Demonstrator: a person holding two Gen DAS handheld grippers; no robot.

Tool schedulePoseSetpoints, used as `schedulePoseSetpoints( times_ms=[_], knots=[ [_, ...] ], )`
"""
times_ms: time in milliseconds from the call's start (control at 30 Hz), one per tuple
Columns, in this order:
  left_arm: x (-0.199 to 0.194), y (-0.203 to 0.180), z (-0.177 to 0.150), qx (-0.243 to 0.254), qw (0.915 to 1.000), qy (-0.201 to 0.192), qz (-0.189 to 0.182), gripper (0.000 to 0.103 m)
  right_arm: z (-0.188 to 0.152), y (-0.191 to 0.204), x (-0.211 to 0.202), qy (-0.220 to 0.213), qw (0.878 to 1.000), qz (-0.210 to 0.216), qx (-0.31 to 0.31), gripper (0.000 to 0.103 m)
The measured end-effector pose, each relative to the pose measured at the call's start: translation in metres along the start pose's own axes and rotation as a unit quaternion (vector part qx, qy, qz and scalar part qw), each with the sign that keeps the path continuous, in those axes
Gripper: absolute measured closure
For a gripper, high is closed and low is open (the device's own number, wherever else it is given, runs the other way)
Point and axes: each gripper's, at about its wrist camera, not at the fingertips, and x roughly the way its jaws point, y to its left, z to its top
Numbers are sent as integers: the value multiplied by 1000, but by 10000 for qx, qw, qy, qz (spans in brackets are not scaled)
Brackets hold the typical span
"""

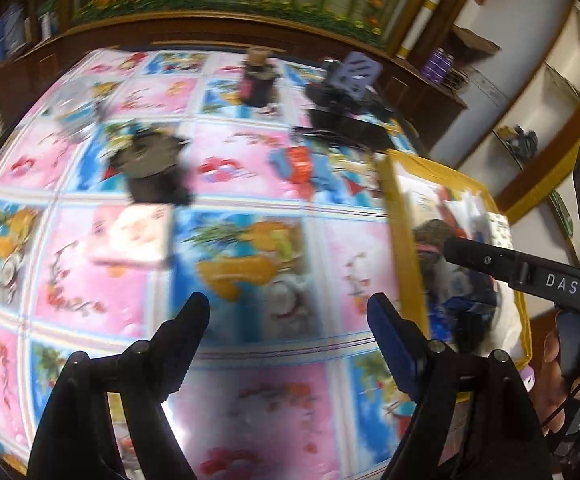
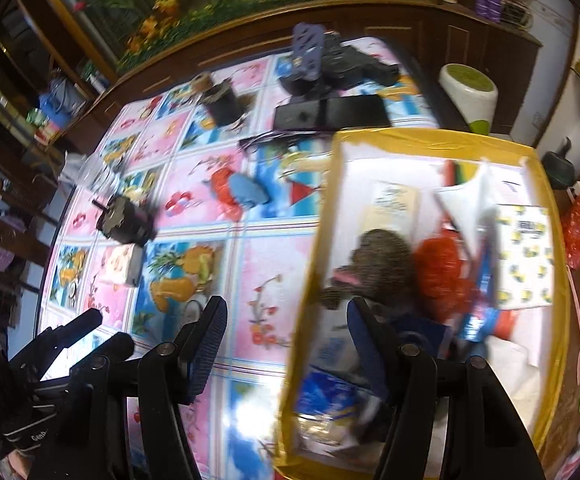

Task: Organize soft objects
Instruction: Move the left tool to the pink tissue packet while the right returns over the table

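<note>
My left gripper (image 1: 287, 308) hangs open over the patterned tablecloth (image 1: 249, 208) with nothing between its fingers. Beyond it lie a pink soft pack (image 1: 129, 236), a dark grey soft thing (image 1: 149, 164) and a red-and-blue soft thing (image 1: 296, 164). My right gripper (image 2: 285, 316) is open and empty too. It straddles the left wall of the yellow-rimmed box (image 2: 430, 136). Inside the box are a brown plush toy (image 2: 382, 256), a red soft thing (image 2: 438, 272), a lemon-print carton (image 2: 524, 256) and blue packs (image 2: 330, 396). The red-and-blue thing (image 2: 237, 190) and the pink pack (image 2: 121, 264) show here as well.
At the far end of the table stand a dark jar (image 2: 223, 104), a purple piece on a black stand (image 2: 308, 52) and a flat black case (image 2: 330, 112). A white stool with a green top (image 2: 470, 88) stands beyond the box. Wooden cabinets ring the table.
</note>
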Motion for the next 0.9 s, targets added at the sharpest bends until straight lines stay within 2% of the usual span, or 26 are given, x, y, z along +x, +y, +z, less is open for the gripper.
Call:
schedulePoseSetpoints(
  times_ms=[233, 333, 467, 600, 700, 767, 833, 867, 900],
  knots=[
    [-21, 90, -12, -539, 9980, -81, 330, 23, 5, 57, 46, 339, 9994, 24, -98, 37],
    [-25, 118, -8, -461, 9983, -33, 368, 23, -2, 75, 54, 419, 9991, -10, 77, 37],
    [-15, 146, -2, -234, 9994, 165, 187, 23, -23, 94, 55, 445, 9987, -67, 220, 37],
    [-1, 156, 16, 184, 9996, 186, 61, 23, -53, 93, 55, 646, 9970, -228, 359, 37],
    [8, 155, 40, 378, 9992, 25, -79, 23, -64, 80, 52, 693, 9951, -354, 607, 37],
    [15, 153, 54, 512, 9983, -82, -262, 17, -65, 74, 48, 656, 9947, -357, 705, 37],
    [29, 149, 62, 832, 9964, -163, -97, 16, -66, 71, 42, 608, 9949, -405, 688, 37],
    [38, 148, 64, 967, 9953, -110, -19, 16, -66, 70, 40, 578, 9951, -401, 698, 37],
    [49, 148, 64, 1087, 9940, 58, -96, 16, -66, 67, 36, 532, 9952, -389, 725, 37]
  ],
)
